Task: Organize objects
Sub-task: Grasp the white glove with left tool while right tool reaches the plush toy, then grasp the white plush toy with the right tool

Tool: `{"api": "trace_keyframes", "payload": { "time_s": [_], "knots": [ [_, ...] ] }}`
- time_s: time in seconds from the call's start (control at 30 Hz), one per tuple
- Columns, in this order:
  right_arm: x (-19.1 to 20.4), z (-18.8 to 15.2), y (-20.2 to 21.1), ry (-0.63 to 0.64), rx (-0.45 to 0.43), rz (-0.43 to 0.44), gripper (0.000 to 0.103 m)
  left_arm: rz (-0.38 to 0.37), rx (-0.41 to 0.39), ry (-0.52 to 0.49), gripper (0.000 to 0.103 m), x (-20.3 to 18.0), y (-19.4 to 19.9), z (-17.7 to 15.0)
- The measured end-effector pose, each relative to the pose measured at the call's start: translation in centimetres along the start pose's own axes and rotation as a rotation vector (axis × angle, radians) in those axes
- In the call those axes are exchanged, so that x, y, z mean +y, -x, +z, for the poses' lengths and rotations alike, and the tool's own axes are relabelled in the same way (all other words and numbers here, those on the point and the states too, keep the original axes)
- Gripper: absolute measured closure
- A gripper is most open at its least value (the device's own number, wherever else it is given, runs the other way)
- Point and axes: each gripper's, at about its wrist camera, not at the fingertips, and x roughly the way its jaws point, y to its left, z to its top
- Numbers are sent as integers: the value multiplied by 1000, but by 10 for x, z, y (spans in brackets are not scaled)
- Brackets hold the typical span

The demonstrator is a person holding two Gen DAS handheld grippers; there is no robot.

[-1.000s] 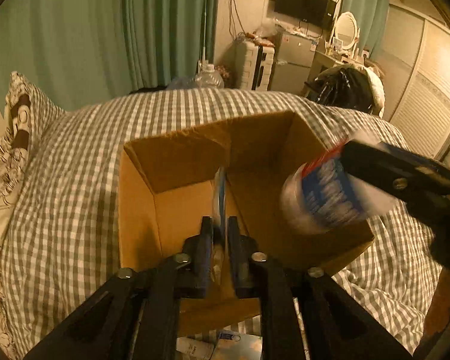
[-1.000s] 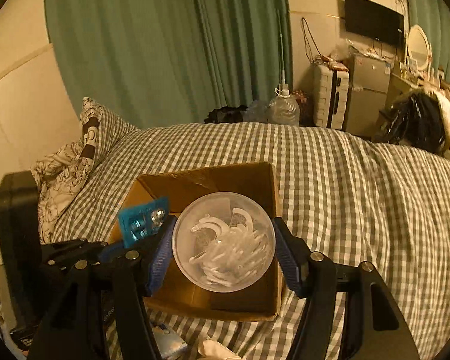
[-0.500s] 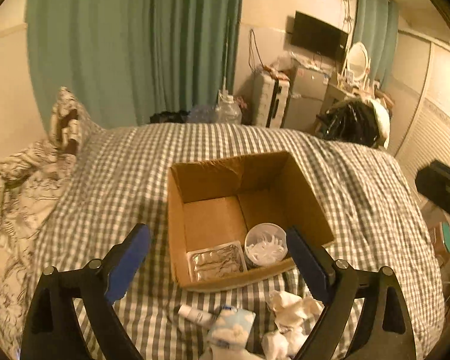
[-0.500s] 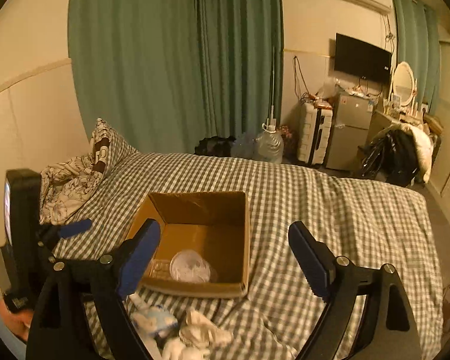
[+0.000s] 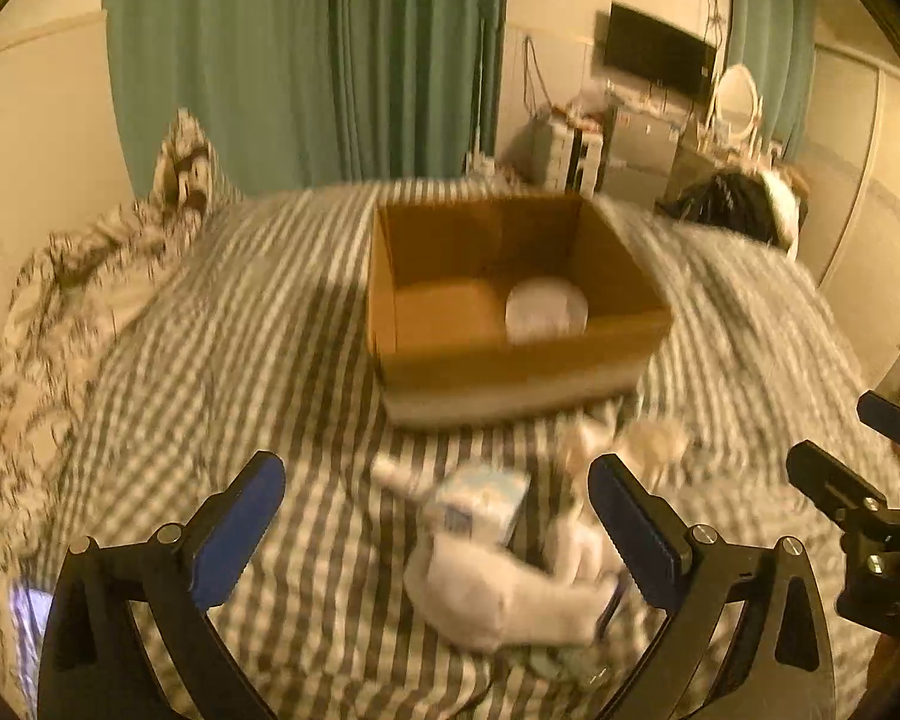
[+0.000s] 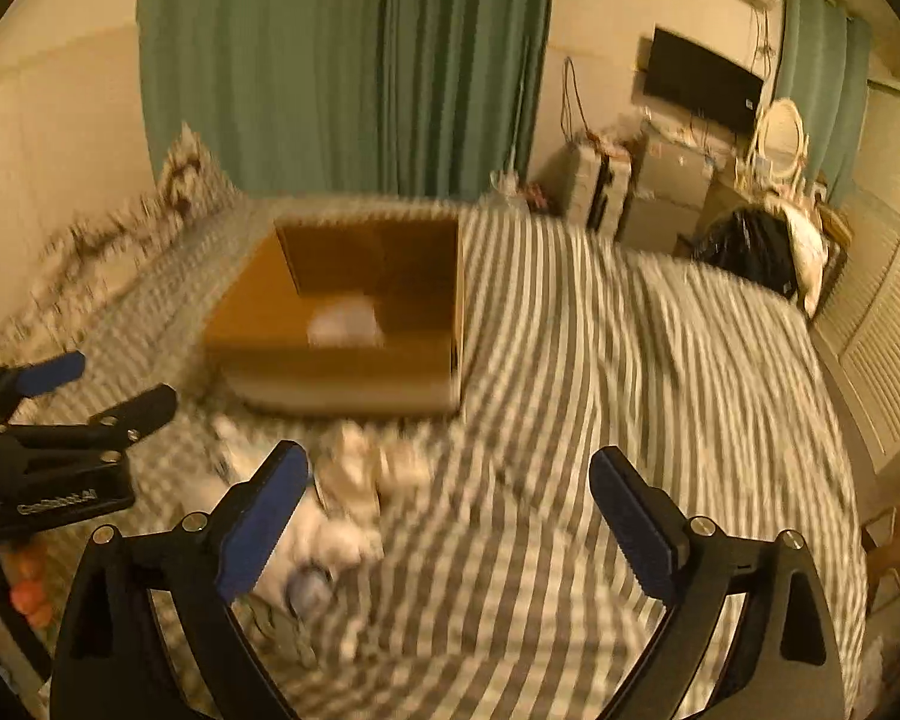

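Both my left gripper and right gripper hang spread; I'd pinch the soft white bundle squarely before boxing it in the cardboard box.

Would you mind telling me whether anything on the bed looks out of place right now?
Yes: a loose heap of pale items lies on the checked bedspread in front of the cardboard box, not inside it. Blur hides what they are.

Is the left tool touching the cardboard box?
Apart. The left wrist view shows bedspread between the open left tool and the cardboard box.
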Motion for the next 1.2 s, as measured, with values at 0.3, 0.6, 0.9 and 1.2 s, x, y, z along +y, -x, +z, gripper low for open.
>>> {"api": "trace_keyframes", "payload": {
  "time_s": [0.3,0.6,0.9,1.2],
  "knots": [
    [-5,-40,-50,-39,134,33,8,-7,177,-19,0,-9,-67,-65],
    [-3,-42,-64,-66,172,45,8,-154,211,-4,30,-14,-79,-75],
    [18,-38,-61,-28,165,46,8,-175,143,15,52,9,-38,-54],
    [57,-39,-85,-3,236,119,8,15,85,27,52,58,-28,-39]
  ]
}}
